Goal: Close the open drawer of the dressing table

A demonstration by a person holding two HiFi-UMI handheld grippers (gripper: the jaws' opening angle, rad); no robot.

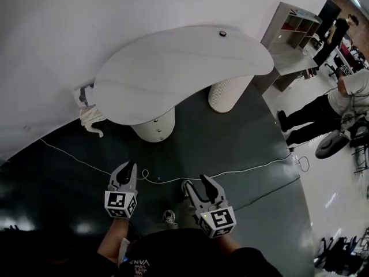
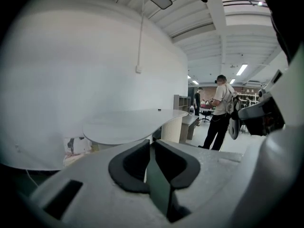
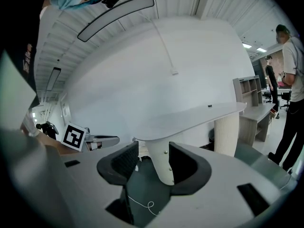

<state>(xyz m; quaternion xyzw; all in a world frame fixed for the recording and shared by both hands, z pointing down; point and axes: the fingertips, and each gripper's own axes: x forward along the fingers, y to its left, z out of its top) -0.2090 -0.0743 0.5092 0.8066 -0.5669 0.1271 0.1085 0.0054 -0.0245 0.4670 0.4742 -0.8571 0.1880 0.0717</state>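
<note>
The white dressing table point(image 1: 184, 68) with its curved top stands against the white wall, ahead of both grippers. Its near round pedestal point(image 1: 154, 126) carries small knobs, and no drawer stands out from it in any view. My left gripper point(image 1: 129, 167) hovers over the dark floor in front of that pedestal, its jaws nearly together with nothing between them point(image 2: 151, 144). My right gripper point(image 1: 196, 184) is beside it to the right, open and empty. In the right gripper view the pedestal point(image 3: 161, 160) shows between the jaws but far off.
A second ribbed pedestal point(image 1: 228, 91) holds up the table's right end. A small dark object point(image 1: 222, 33) lies on the top. A white cable point(image 1: 230, 169) runs across the floor. A grey shelf unit point(image 1: 294, 33) and people point(image 1: 340, 97) stand at the right.
</note>
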